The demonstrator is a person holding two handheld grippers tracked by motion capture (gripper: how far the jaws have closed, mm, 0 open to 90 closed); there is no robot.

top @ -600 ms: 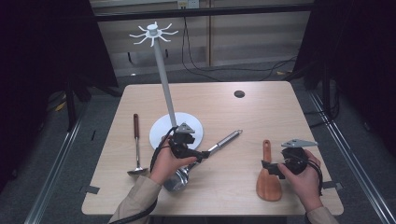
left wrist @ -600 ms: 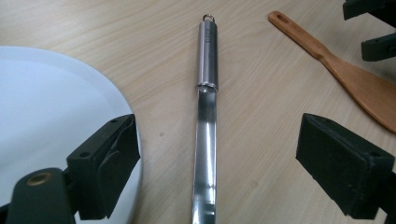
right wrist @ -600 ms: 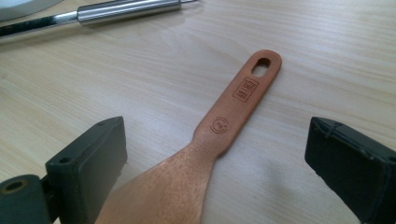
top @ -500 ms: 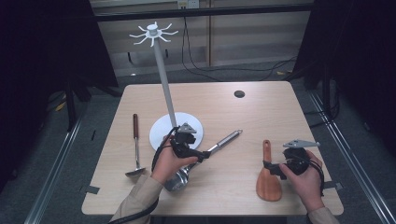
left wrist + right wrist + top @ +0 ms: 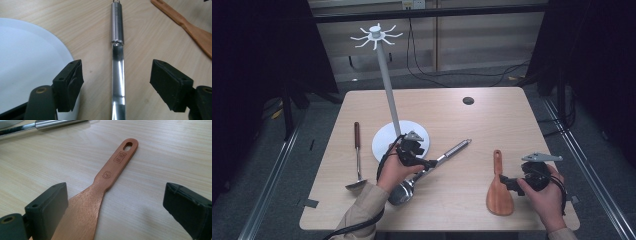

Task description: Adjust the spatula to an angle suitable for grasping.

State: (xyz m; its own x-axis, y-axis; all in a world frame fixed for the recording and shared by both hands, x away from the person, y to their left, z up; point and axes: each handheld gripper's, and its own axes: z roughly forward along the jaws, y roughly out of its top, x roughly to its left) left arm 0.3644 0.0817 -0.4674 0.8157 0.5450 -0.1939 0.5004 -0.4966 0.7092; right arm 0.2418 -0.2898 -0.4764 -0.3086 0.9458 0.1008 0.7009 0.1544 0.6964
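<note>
Two grippers over the table (image 5: pixel 512 107) in high view: left gripper (image 5: pixel 424 163) above steel ladle (image 5: pixel 427 170) by front edge, right gripper (image 5: pixel 504 181) at wooden spatula (image 5: pixel 498 192) nr front-right corner. Left gripper view — jaws wide, straddling ladle handle, not touching; white stand base (image 5: pixel 27 62) beside. Right gripper view — jaws wide, spatula between.

Table (image 5: pixel 512 125) evenly lit, surroundings dark; glare streak on steel handle (image 5: pixel 117 65); claw edges soft.
</note>
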